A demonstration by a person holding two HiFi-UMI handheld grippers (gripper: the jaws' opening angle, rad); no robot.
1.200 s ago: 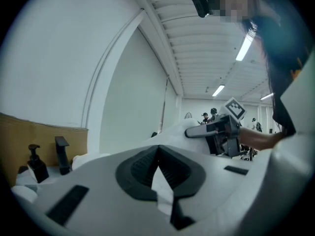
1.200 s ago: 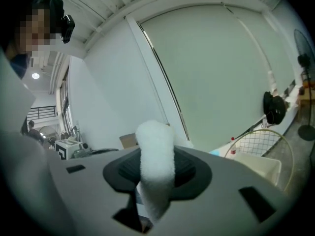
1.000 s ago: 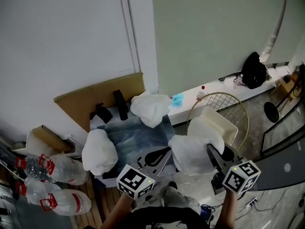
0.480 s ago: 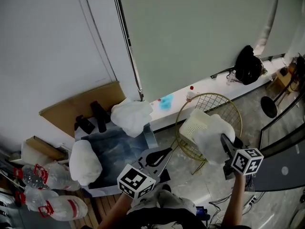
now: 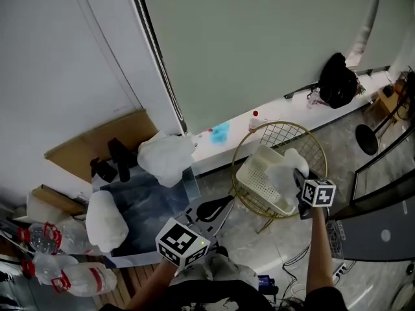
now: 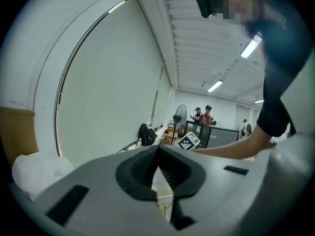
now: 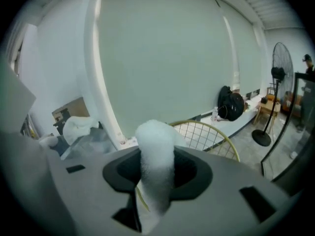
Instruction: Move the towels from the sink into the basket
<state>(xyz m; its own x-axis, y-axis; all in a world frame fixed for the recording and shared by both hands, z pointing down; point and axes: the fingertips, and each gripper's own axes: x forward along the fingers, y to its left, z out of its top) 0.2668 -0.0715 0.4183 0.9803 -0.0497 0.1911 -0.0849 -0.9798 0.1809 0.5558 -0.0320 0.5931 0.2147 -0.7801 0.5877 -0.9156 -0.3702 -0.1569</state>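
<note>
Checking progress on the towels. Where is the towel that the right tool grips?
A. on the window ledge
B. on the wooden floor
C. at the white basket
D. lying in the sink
C: the right tool is shut on a white towel that hangs over the white basket in the head view.

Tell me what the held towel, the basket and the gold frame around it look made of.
Towel: white terry-like cloth with a fuzzy nap. Basket: cream plastic, matte, moulded with a grid of holes. Frame: thin wire with a gold finish, probably metal.
</note>
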